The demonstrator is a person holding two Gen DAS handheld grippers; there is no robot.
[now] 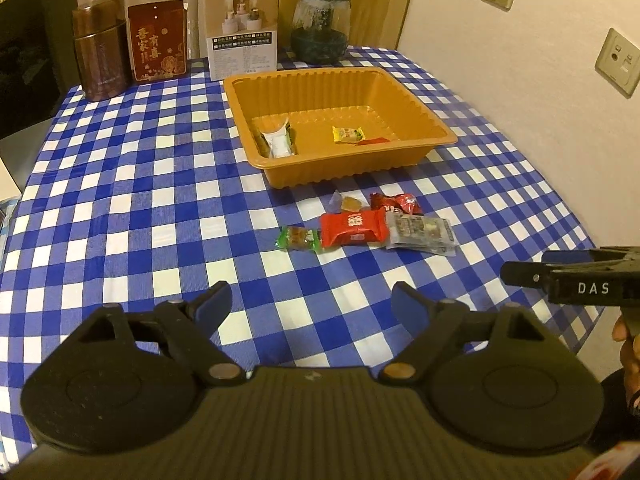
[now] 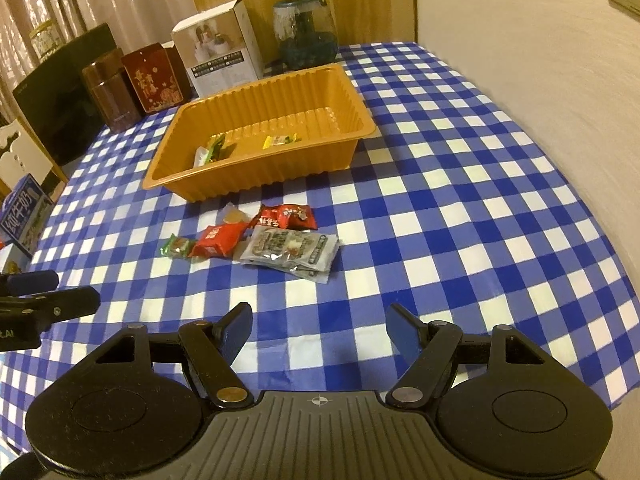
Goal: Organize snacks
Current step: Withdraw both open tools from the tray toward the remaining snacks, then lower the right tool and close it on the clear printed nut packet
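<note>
An orange plastic tray (image 1: 420,112) (image 2: 352,108) stands on the blue-checked tablecloth with a white packet (image 1: 278,140) and a yellow candy (image 1: 348,135) (image 2: 280,141) inside. In front of it lie loose snacks: a green candy (image 1: 298,238) (image 2: 176,246), a red packet (image 1: 354,227) (image 2: 218,240), a dark red packet (image 1: 396,203) (image 2: 286,216), a silver packet (image 1: 422,232) (image 2: 290,250) and a small amber sweet (image 1: 352,203) (image 2: 235,216). My left gripper (image 1: 311,306) and right gripper (image 2: 319,328) both hover open and empty, short of the snacks.
At the table's back stand a brown tin (image 1: 100,48), a red box (image 1: 158,40), a white carton (image 1: 242,28) and a glass jar (image 1: 320,24). A milk carton (image 2: 24,216) sits off the left edge. The wall runs along the right side.
</note>
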